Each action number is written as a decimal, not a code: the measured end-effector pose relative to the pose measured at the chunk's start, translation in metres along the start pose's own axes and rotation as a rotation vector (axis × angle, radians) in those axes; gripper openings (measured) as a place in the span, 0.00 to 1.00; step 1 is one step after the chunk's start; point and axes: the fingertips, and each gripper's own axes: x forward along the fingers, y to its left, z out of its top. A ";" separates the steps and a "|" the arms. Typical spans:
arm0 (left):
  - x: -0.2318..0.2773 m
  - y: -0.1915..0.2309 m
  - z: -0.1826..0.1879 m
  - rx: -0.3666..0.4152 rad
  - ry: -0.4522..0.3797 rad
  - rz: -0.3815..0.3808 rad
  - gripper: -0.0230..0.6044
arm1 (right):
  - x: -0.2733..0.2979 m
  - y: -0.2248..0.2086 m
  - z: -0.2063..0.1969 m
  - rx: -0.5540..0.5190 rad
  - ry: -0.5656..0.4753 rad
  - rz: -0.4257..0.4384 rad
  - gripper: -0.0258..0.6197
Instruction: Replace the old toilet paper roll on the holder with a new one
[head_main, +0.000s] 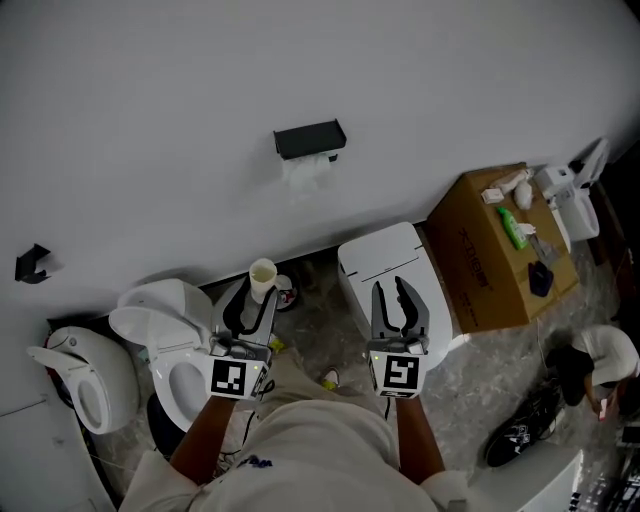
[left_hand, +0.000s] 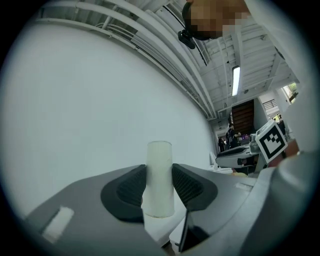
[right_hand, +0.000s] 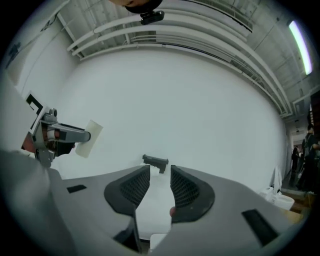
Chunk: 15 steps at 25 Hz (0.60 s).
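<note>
The left tool (head_main: 255, 300) was clamped on a pale cardboard tube (head_main: 262, 276), upright, well short of the holder (head_main: 310, 140) on the wall (head_main: 150, 120). The right tool (head_main: 389, 291) stood narrow and empty, aimed at the holder. Just under the holder hung white paper (head_main: 308, 171). I reckoned the tube wanted setting down well clear, gently, without crushing it.

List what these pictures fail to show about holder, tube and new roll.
The holder: head view too small to tell if the white below is a roll.
The tube in the left tongs: blurred in the left gripper view; leftover paper unreadable.
New roll: things on the cardboard box too small to name, head view.
</note>
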 end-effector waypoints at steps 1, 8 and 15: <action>-0.004 -0.006 0.002 0.004 -0.004 -0.001 0.31 | -0.007 0.000 0.003 0.007 -0.013 0.007 0.23; -0.025 -0.031 0.010 0.019 -0.017 -0.004 0.31 | -0.043 0.004 0.015 0.044 -0.045 0.031 0.12; -0.034 -0.037 0.020 0.023 -0.024 0.019 0.31 | -0.062 0.004 0.021 0.116 -0.050 0.052 0.05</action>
